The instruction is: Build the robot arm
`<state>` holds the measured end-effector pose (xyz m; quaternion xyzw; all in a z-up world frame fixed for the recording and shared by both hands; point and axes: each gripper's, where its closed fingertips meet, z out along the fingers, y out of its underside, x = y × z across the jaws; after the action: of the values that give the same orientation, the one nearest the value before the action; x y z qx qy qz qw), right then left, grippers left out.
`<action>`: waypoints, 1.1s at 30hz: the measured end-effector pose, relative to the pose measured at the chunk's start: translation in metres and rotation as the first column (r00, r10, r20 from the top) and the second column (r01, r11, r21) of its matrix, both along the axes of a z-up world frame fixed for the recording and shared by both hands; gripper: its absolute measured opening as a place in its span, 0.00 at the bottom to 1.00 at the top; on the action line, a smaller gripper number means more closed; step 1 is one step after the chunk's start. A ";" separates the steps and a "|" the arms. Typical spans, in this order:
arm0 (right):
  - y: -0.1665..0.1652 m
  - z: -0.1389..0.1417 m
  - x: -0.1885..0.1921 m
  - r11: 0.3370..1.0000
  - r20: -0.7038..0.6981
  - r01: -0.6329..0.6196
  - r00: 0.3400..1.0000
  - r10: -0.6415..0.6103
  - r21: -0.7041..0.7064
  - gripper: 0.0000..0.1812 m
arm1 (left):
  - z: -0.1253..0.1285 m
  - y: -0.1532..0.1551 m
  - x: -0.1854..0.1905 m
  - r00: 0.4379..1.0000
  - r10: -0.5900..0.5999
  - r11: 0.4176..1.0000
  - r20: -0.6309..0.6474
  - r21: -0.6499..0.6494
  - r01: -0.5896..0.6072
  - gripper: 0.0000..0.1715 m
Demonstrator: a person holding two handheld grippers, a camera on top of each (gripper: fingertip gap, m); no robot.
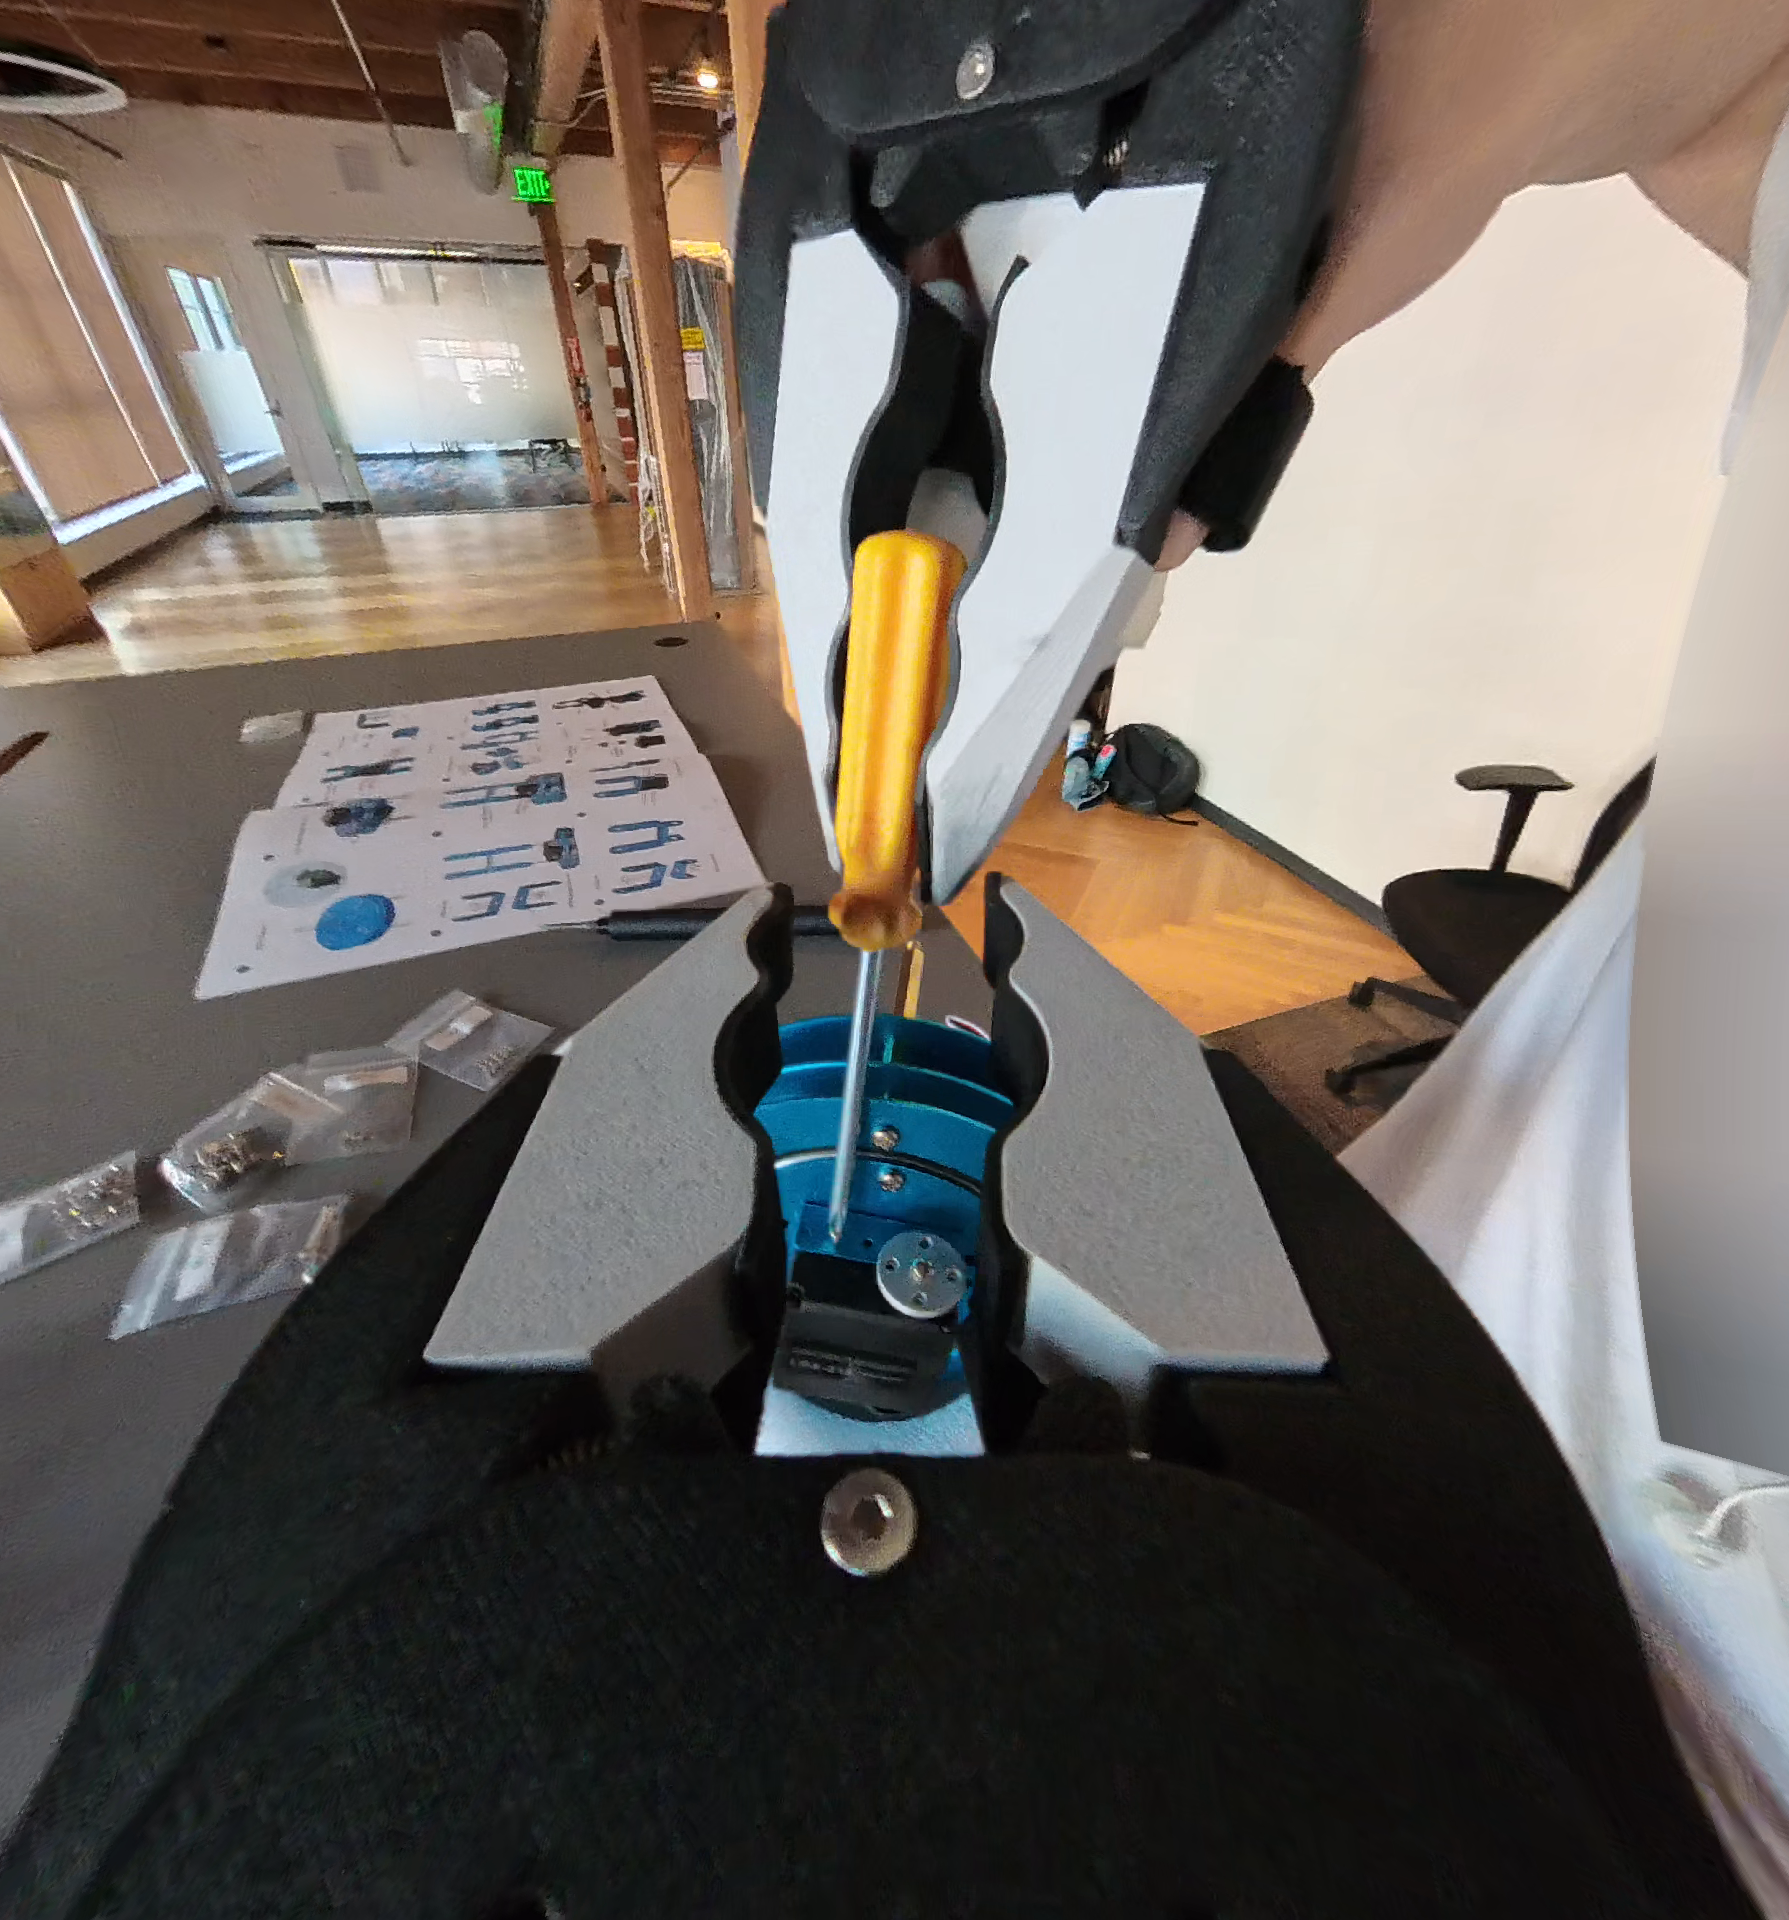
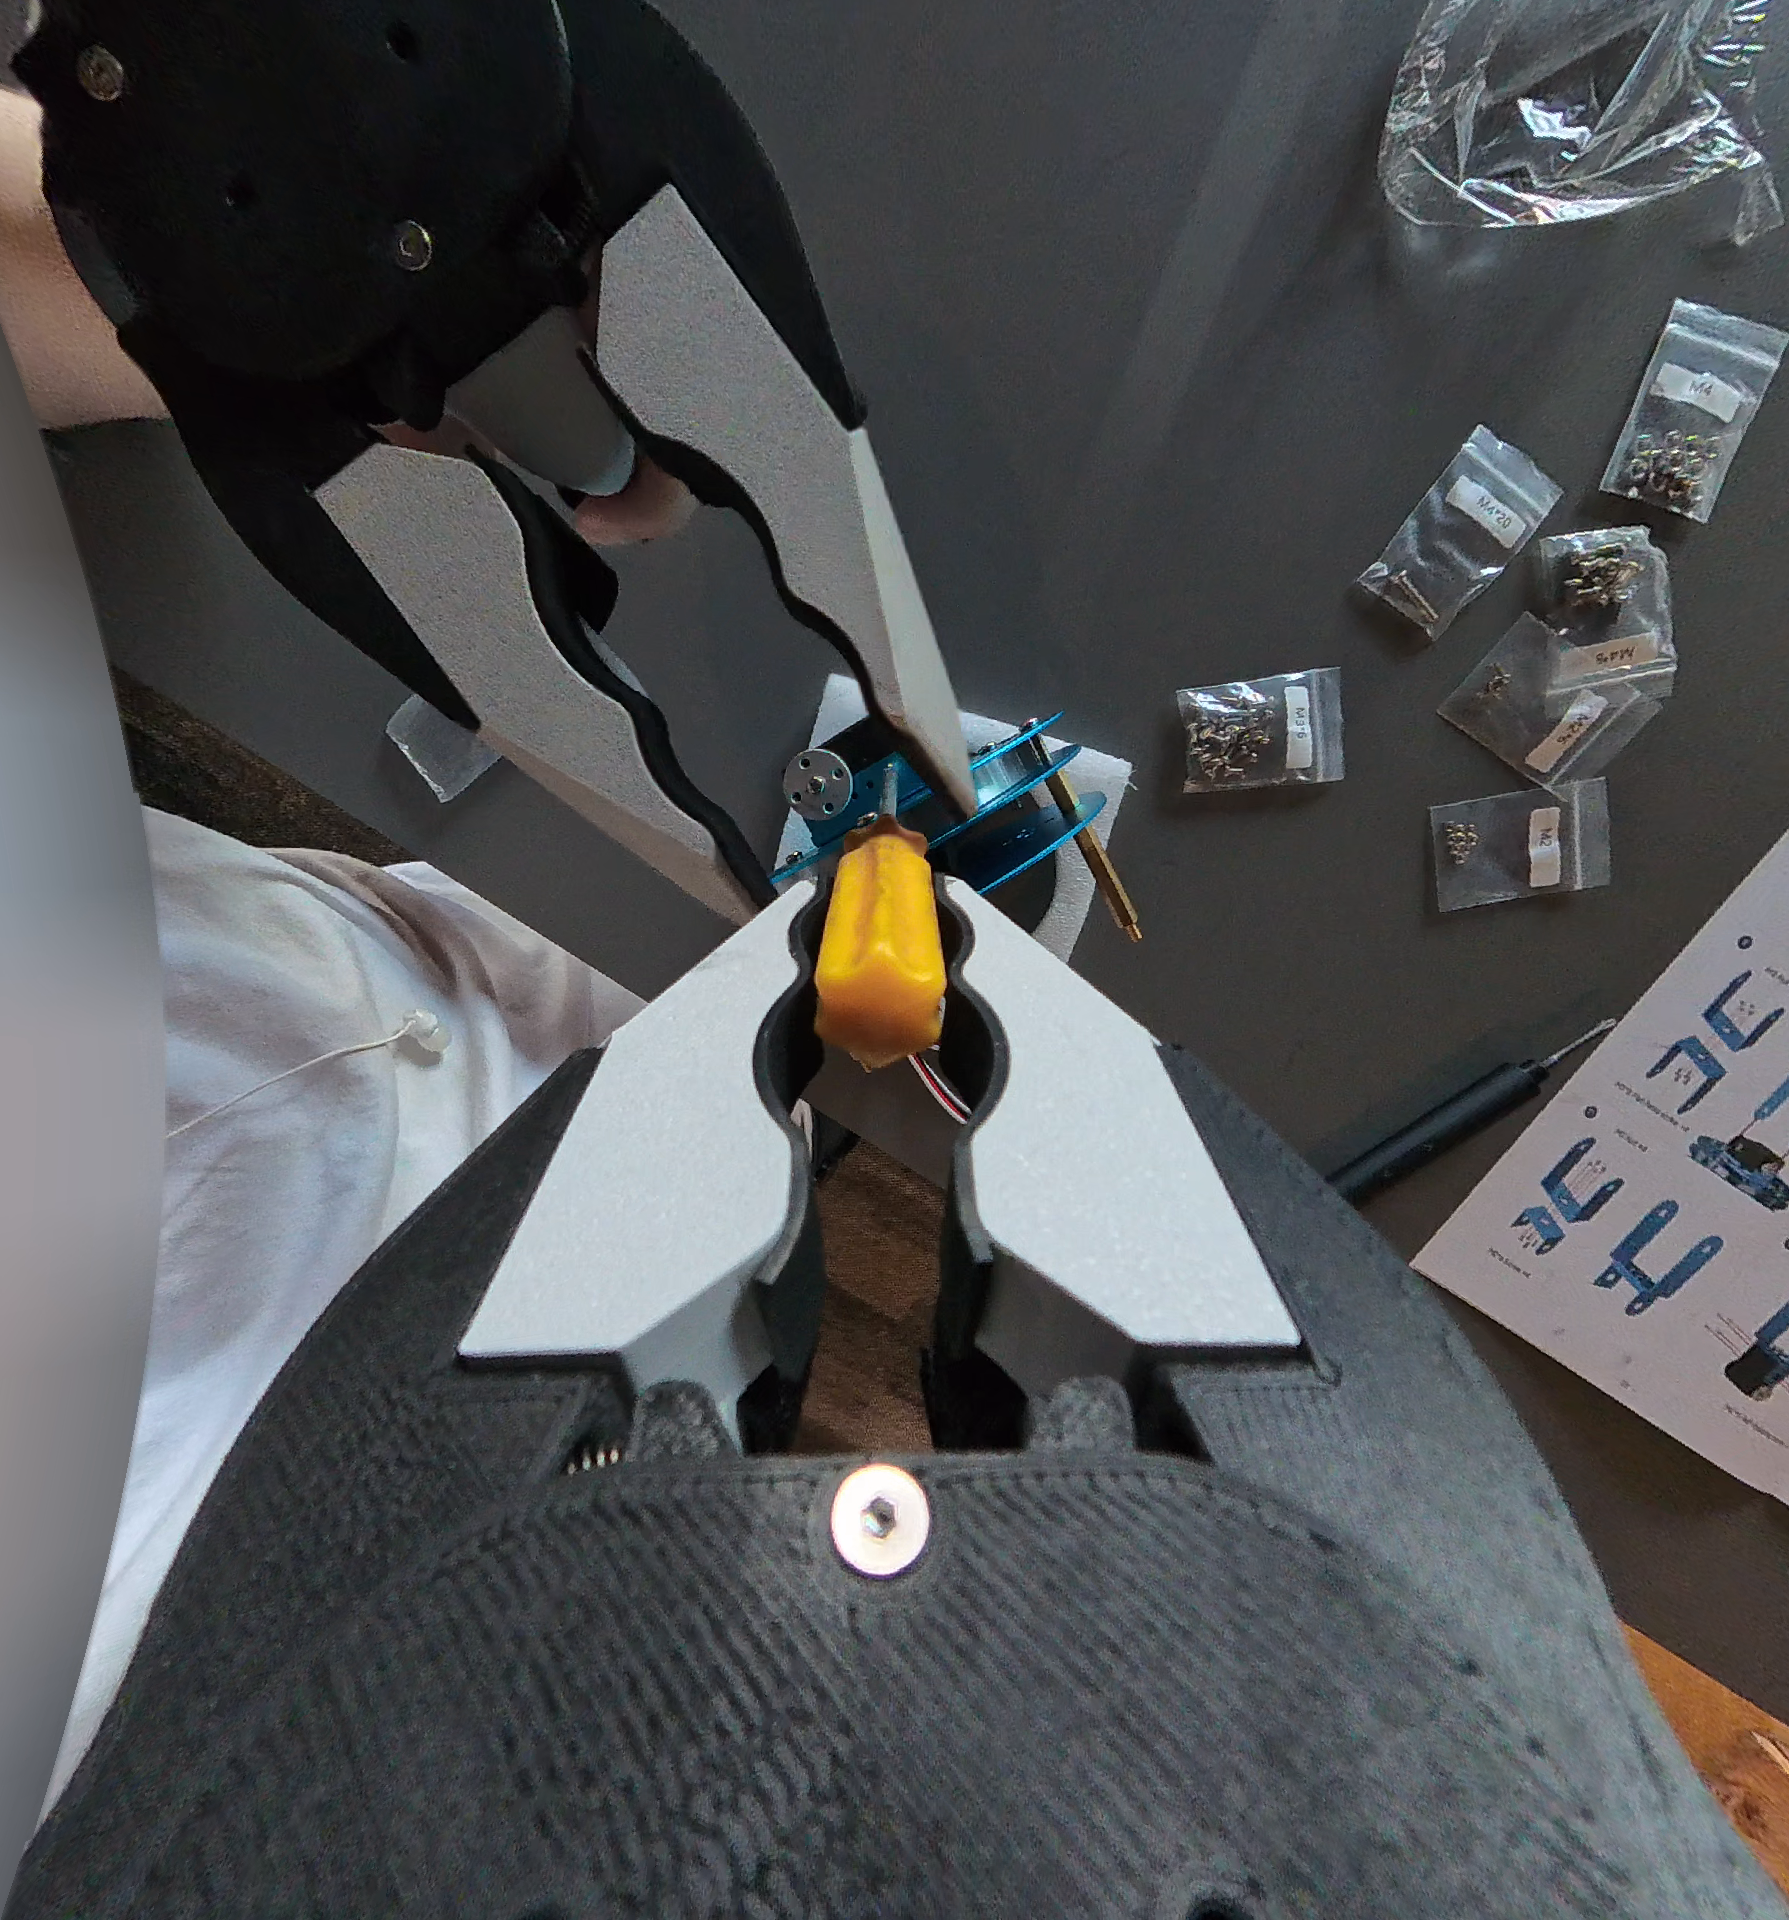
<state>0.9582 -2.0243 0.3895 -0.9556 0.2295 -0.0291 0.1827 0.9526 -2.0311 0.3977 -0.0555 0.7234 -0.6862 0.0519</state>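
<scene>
Here the right gripper [image 2: 877,914] is pinching a screwdriver [image 1: 885,727], its tip meeting a screw on the blue assembly [image 1: 869,1122] that the left gripper [image 1: 885,914] is clamping at the desk's [image 1: 90,883] near edge (keeping the shaft square seems wise).

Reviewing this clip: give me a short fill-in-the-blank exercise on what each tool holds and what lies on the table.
1. The right tool is shut on a screwdriver whose handle is ____.
2. The left tool grips an assembly of metal discs coloured ____.
3. The screwdriver's tip points ____ into that assembly.
4. The small clear bags on the grey table hold ____.

Missing words: yellow; blue; down; screws
</scene>
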 end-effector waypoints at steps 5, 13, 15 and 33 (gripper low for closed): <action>0.000 -0.001 0.000 1.000 0.007 0.001 1.000 -0.001 -0.009 0.10 | 0.002 -0.006 -0.004 0.996 -0.053 0.998 0.072 0.044 0.050 0.16; -0.001 -0.001 0.000 1.000 -0.007 0.014 1.000 -0.014 -0.009 0.10 | 0.000 -0.005 -0.004 0.993 -0.093 0.995 0.069 0.029 0.091 0.16; 0.000 -0.001 0.000 1.000 -0.007 0.014 1.000 -0.014 -0.012 0.10 | -0.001 -0.005 -0.004 0.992 -0.098 0.995 0.083 0.036 0.095 0.16; -0.002 -0.002 -0.001 1.000 -0.026 0.012 1.000 -0.012 -0.010 0.10 | -0.008 -0.006 -0.003 0.989 -0.124 0.992 0.086 0.026 0.122 0.13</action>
<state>0.9569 -2.0259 0.3872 -0.9553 0.2376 -0.0187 0.1748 0.9500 -2.0372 0.3895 0.0200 0.7297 -0.6822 0.0418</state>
